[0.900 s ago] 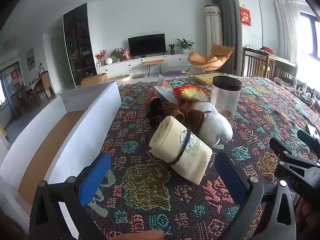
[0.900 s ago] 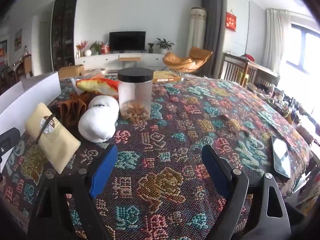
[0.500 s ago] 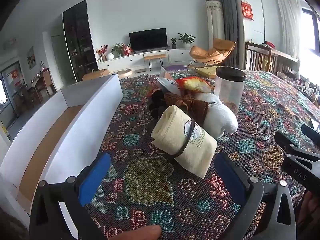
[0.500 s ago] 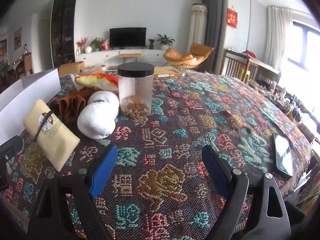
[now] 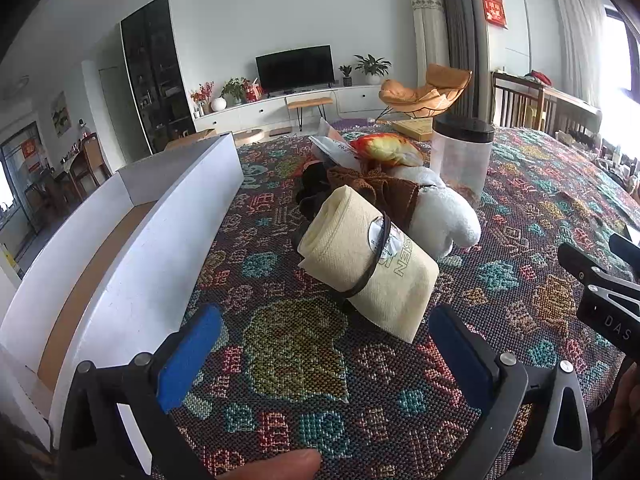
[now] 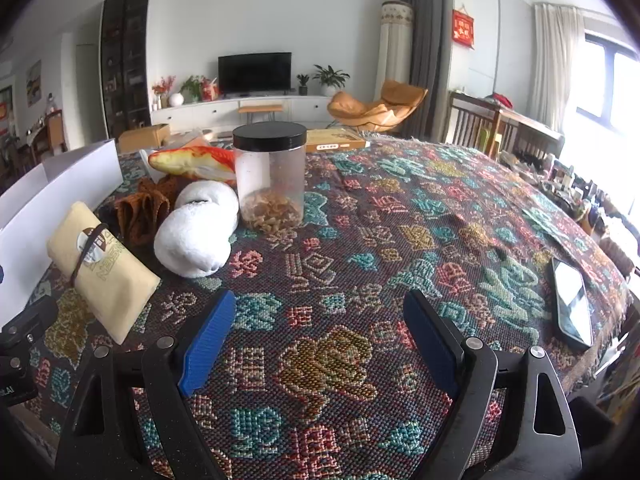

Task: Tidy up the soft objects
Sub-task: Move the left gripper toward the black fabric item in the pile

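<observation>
Closer than 0.9 s ago, the left gripper (image 5: 320, 352) has eased toward the rolled cream towel (image 5: 368, 264), which now looms larger between its blue fingers (image 5: 188, 356); those fingers stand wide apart and hold nothing; the right gripper (image 6: 316, 340) has barely shifted, its fingers equally spread and empty over bare patterned surface (image 6: 360, 272). Bound by a dark elastic band (image 5: 376, 260), the towel lies at the front of the soft pile, touching the white plush (image 5: 444, 216) behind it, with a brown cloth (image 5: 384, 192) and an orange fish toy (image 5: 384, 148) further back; the lidded jar (image 6: 270, 180) stands just right of the plush. Left of the towel sits the white box (image 5: 132, 264), likely the destination. To grip well, I would centre the fingers across the roll near the band, where it is firmest, close only once both pads flank it, and lift straight so the plush is not dragged along; soft fabric compresses, so a full squeeze seems wise.
</observation>
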A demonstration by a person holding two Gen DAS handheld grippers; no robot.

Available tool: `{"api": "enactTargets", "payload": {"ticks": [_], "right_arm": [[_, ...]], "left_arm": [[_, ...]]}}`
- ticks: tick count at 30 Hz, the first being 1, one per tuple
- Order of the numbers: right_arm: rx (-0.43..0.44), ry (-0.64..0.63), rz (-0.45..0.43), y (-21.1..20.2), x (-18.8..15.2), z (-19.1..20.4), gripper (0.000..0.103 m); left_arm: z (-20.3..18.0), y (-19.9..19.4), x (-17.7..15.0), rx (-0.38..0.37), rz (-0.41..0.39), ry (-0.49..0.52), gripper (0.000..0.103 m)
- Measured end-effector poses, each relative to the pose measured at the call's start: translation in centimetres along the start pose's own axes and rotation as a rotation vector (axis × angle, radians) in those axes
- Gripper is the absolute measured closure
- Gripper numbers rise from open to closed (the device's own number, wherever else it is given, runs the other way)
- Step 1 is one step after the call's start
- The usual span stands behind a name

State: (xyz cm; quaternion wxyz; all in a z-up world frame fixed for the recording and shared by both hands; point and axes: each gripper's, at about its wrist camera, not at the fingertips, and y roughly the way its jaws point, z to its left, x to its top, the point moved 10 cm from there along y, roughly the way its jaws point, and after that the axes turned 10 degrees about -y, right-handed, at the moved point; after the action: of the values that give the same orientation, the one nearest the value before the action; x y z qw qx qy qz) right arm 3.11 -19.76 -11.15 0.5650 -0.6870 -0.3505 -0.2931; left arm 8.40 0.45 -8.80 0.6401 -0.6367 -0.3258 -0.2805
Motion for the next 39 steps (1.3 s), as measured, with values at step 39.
{"api": "enactTargets", "payload": {"ticks": [39], "right_arm": [[0.034,0.06,0.019,0.6,-0.3,-0.5,0.015]], "left_arm": [[0.4,7.2,-5.4,0.032,0.233,0.035,0.0]]}}
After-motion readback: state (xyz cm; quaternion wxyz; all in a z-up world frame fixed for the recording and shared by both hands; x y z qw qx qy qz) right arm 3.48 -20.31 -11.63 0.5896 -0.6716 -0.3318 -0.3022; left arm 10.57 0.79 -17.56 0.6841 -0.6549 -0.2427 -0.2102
